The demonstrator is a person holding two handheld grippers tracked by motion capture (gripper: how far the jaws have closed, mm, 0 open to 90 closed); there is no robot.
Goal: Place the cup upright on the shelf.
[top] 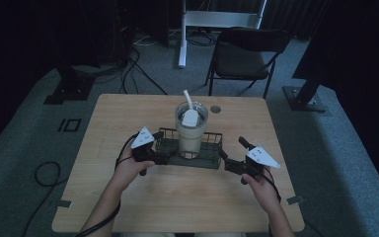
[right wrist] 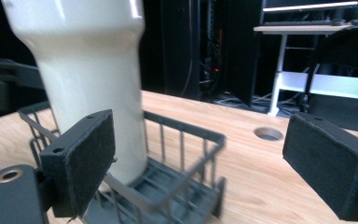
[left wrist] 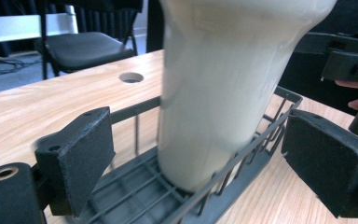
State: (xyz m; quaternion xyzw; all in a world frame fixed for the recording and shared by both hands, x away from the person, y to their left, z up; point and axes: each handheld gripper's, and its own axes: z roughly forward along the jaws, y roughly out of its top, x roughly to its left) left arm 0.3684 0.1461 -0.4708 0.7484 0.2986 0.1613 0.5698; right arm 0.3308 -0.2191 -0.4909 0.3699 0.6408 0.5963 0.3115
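Tools [top: 159,153] [top: 228,163] flanking upright tumbler [top: 191,129] in lengthwise basket [top: 208,157].

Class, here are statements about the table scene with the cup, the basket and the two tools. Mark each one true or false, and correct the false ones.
1. The cream cup stands upright inside the dark wire basket. True.
2. The left tool is shut. False: its jaws stand wide apart, either side of the basket's end.
3. A straw sticks out of the cup. True.
4. The folding chair stands on the wooden table. False: it stands on the floor beyond the table.
5. The right tool is open. True.
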